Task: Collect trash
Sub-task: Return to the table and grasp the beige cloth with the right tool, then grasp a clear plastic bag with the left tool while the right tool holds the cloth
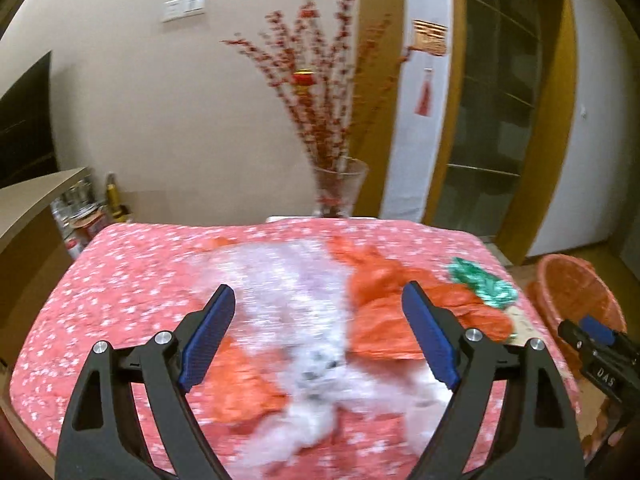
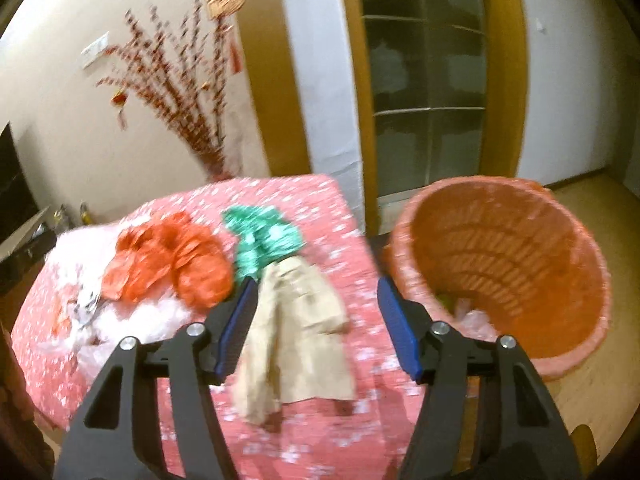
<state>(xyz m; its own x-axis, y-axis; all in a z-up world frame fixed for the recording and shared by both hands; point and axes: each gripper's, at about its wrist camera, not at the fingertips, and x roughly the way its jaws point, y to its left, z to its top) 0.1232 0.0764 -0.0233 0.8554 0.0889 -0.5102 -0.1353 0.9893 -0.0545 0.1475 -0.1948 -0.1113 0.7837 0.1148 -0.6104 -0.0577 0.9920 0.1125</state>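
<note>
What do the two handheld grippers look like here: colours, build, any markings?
The left gripper and right gripper match: black triangular cut-out linkage arms, silver pivot pins, flat blue ribbed fingers. Seen from the left wrist view, the right gripper's body carries white "DAS" lettering. No sleeves or cables are visible.

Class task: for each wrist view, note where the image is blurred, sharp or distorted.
Left wrist view: white crinkled plastic smeared by motion, left gripper sharp. Right wrist view: beige crumpled paper and orange woven basket softly blurred; fisheye bends the yellow door frame.
</note>
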